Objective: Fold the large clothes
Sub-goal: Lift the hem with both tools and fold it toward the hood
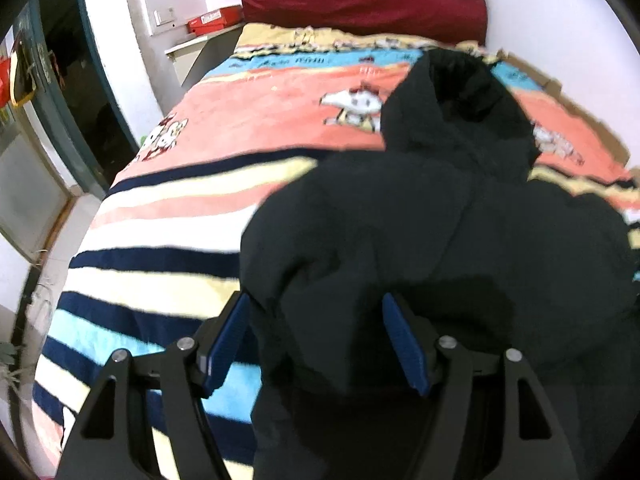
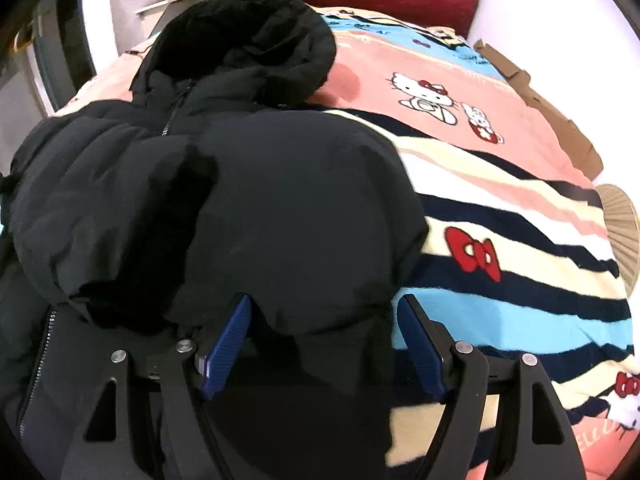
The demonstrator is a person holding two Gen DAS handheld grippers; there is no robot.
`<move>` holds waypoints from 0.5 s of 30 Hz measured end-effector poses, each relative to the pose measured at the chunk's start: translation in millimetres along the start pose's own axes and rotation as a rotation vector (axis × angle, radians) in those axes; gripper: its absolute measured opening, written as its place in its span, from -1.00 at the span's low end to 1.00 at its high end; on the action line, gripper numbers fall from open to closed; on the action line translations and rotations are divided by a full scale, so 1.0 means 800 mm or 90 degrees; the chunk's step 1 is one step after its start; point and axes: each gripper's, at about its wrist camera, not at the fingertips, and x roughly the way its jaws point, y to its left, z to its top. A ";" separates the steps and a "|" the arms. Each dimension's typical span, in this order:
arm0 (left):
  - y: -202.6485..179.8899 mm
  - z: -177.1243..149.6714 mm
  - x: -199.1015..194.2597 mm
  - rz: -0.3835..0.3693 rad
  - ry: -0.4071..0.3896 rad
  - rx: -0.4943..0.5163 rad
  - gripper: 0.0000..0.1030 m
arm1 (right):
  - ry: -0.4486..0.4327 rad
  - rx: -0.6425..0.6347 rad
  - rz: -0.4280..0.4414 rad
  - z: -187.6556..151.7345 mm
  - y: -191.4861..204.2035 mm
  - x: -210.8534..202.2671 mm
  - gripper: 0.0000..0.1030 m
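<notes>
A bedroom in a private home is shown. Most of both views is filled by a bed [image 1: 168, 240], which is covered with a striped cartoon-cat blanket [image 2: 500, 208] in pink, cream, navy and light blue. A long dark-red pillow [image 1: 360, 0] is laid across the head of the bed against a plain white wall [image 1: 540, 20]. A small bedside shelf [image 1: 192, 46] with a red box [image 1: 214, 19] on it is seen beside the bed, under a wall switch [image 1: 165, 17]. A dark doorway [image 1: 80, 92] is visible at the left, and a black hooded jacket [image 2: 240, 184] is spread on the blanket.
</notes>
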 end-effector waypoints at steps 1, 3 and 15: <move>0.003 0.012 -0.006 -0.008 -0.011 -0.002 0.31 | -0.005 -0.003 0.004 0.004 -0.002 -0.005 0.43; 0.004 0.036 -0.009 -0.020 -0.025 -0.001 0.31 | -0.021 -0.017 0.008 0.020 -0.002 -0.015 0.43; -0.056 0.254 0.093 -0.133 -0.047 0.025 0.31 | -0.124 0.025 0.071 0.252 -0.028 0.046 0.64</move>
